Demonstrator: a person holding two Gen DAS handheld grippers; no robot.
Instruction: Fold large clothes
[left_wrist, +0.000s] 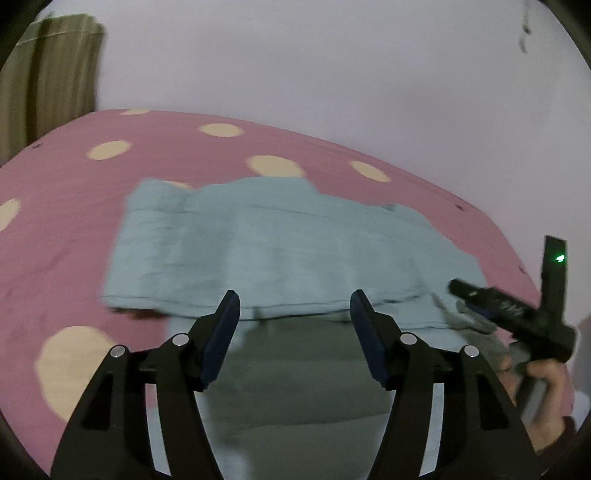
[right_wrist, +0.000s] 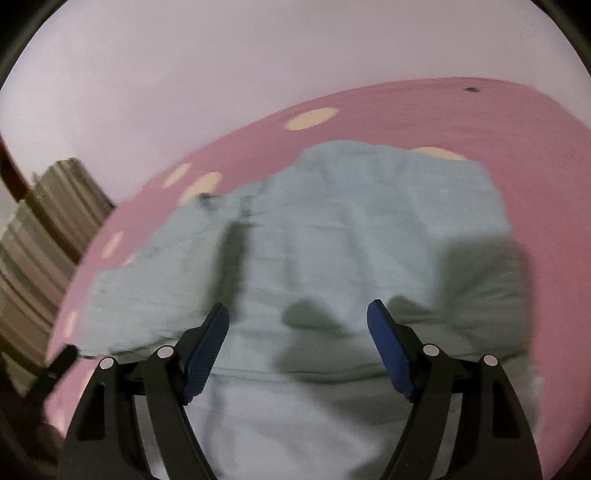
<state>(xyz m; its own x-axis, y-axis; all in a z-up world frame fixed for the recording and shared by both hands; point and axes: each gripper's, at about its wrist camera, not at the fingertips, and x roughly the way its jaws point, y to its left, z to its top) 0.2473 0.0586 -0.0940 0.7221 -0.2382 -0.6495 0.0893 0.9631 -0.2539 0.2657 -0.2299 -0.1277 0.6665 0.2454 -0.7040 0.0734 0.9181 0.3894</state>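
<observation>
The pale blue garment (left_wrist: 280, 240) lies flat on the pink spotted bed (left_wrist: 74, 155), long side running left to right. Both claws hover over its near edge, wide open and holding nothing: left gripper (left_wrist: 291, 306), right gripper (right_wrist: 297, 314).

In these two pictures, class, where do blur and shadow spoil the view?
Left wrist view: the blue garment is smeared by motion blur, and a dark shadow lies between the open left claw. Right wrist view: blur again, with shadow patches ahead of the open right claw.
</observation>
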